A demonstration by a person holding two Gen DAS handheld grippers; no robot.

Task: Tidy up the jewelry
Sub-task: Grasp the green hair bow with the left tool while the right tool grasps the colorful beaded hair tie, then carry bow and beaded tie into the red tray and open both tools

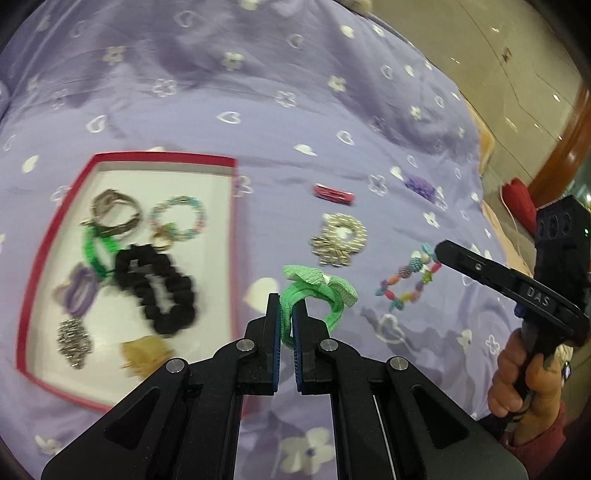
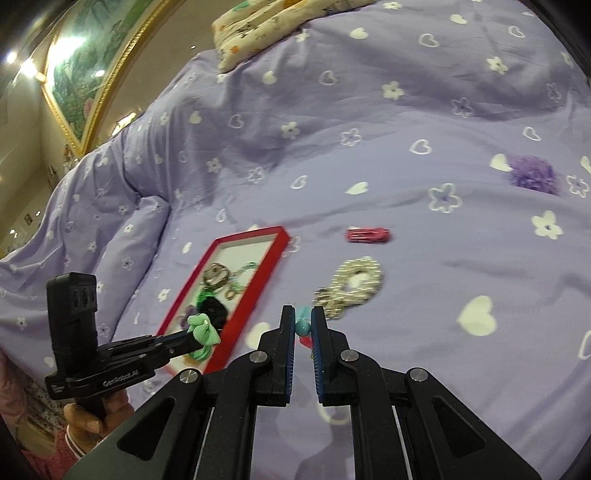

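My left gripper (image 1: 287,306) is shut on a light green fabric hair tie (image 1: 317,291), held above the purple bedspread just right of the red-rimmed tray (image 1: 232,236); it also shows in the right wrist view (image 2: 202,334). The tray holds a watch (image 1: 112,212), a pastel bead bracelet (image 1: 179,218), a black scrunchie (image 1: 159,288) and other pieces. My right gripper (image 2: 303,314) is shut on a multicoloured bead bracelet (image 2: 303,326), which also shows in the left wrist view (image 1: 408,282). A silver bead bracelet (image 2: 354,284) and a red hair clip (image 2: 367,235) lie on the bed.
A purple pompom hair tie (image 2: 532,173) lies far right on the bedspread (image 2: 406,110). A patterned pillow (image 2: 266,26) sits at the bed's far end. A framed picture (image 2: 92,62) hangs on the wall at left. The floor (image 1: 517,74) lies beyond the bed's right edge.
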